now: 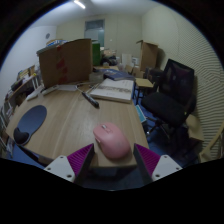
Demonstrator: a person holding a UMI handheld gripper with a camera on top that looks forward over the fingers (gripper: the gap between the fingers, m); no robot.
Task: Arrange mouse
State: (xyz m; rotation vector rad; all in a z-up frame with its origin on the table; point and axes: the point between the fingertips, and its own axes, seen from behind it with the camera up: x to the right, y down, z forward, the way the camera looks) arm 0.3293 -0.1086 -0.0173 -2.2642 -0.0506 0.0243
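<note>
A pink mouse [112, 140] lies on the wooden table [70, 120], near its front edge. My gripper [112, 163] is open. The mouse stands between the two fingers, with a gap at either side, and rests on the table. The magenta pads [79, 160] flank its near end. A dark blue mouse mat [30, 122] lies on the table to the left, apart from the mouse.
A large cardboard box [65, 60] stands at the back of the table. A white keyboard [113, 92] lies beyond the mouse. A black office chair [170, 98] stands to the right of the table. More boxes and clutter are farther back.
</note>
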